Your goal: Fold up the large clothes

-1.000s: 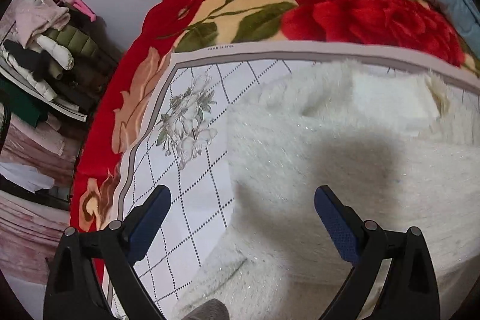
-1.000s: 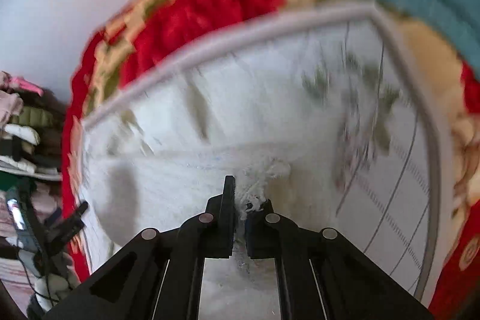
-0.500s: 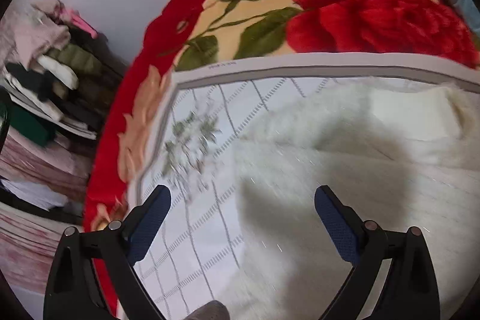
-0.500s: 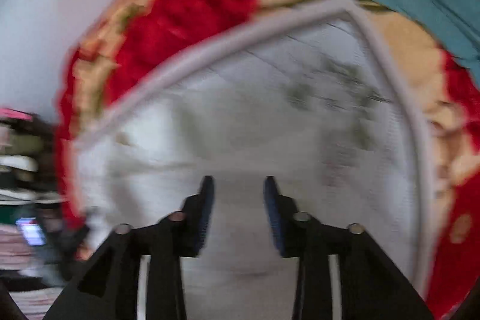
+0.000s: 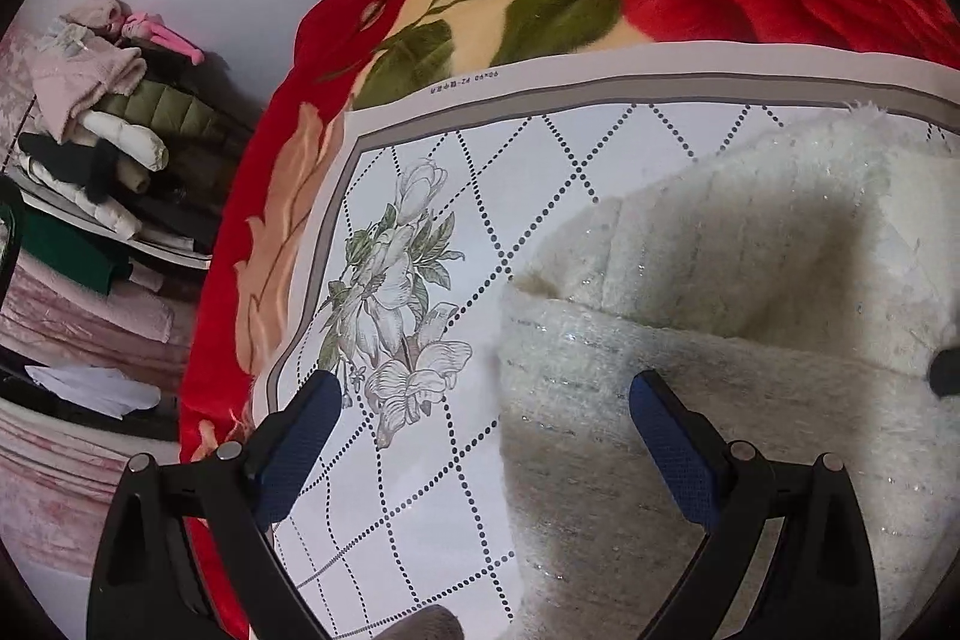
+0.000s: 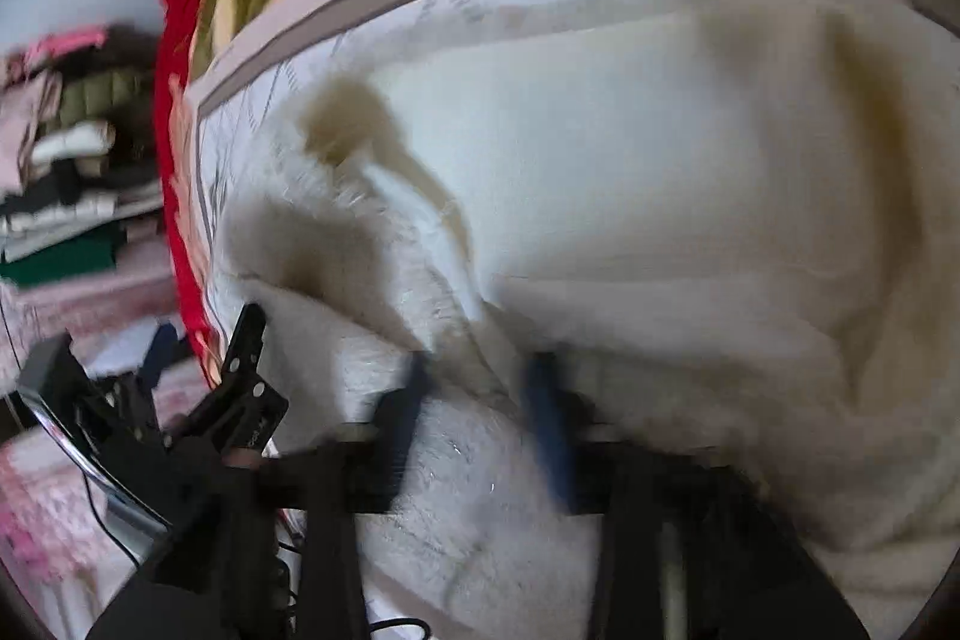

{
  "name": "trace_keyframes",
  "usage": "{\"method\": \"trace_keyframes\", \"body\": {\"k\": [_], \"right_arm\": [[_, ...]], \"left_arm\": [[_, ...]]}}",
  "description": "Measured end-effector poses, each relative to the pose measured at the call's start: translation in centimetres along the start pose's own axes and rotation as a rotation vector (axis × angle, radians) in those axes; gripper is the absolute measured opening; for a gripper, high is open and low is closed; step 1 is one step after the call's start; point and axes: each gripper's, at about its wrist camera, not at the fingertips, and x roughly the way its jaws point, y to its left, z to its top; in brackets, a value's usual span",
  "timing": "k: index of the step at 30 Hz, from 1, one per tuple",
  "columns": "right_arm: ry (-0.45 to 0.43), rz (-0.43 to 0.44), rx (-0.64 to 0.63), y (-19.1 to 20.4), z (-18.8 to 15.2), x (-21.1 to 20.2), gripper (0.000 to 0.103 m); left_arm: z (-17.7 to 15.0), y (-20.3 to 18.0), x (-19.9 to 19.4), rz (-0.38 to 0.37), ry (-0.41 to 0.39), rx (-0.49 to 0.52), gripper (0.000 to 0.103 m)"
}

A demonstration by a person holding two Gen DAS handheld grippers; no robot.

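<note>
Right gripper [image 6: 480, 418] released 1 edge of white fuzzy garment [image 5: 720, 310], swung down to nearer fold; its fingers have just been closing, fabric between them, blur hides pinch; left gripper [image 5: 486, 436] fingers spread, empty, lowered over garment's left edge; garment lies half-folded on checked sheet [image 5: 420, 148] on bed; next fold likely starting.

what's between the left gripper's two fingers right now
In the left wrist view, the left gripper stands open with nothing gripped. Beneath the gap lie the printed floral sheet and the left edge of the fluffy white garment.
</note>
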Motion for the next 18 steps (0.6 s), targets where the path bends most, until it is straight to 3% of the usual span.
{"method": "trace_keyframes", "body": {"k": [2,3,8,10,12,14,15,16,18], "right_arm": [[-0.054,-0.054,-0.046,1.3,-0.3,-0.9,0.008],[-0.109,-0.069,-0.073,1.8,-0.5,-2.0,0.000],[-0.275,-0.158,-0.136,4.5,-0.1,-4.7,0.000],[-0.277,-0.186,-0.139,4.3,0.2,-4.7,0.000],[-0.178,-0.197,-0.109,3.2,1.5,-3.3,0.000],[-0.152,-0.130,0.002,1.1,1.5,-5.0,0.002],[-0.184,-0.089,0.036,0.3,1.1,-6.8,0.002],[-0.214,-0.071,0.054,-0.2,0.6,-8.3,0.006],[-0.303,-0.079,0.100,-1.9,-0.9,-13.0,0.034]], "left_arm": [[-0.2,0.0,0.0,-0.009,-0.003,-0.004,0.098],[-0.2,0.0,0.0,-0.018,0.000,-0.007,0.099],[-0.6,0.3,-0.2,-0.039,0.003,-0.013,0.099],[-0.6,0.4,-0.6,-0.039,0.004,-0.016,0.098],[-0.5,0.4,-1.0,-0.043,0.007,-0.018,0.098],[-0.2,0.5,-2.0,-0.061,-0.002,-0.024,0.098],[0.1,0.5,-2.7,-0.071,-0.014,-0.029,0.098],[0.5,0.3,-3.7,-0.081,-0.034,-0.033,0.098],[1.5,-0.4,-4.9,-0.103,-0.065,-0.035,0.098]]}}
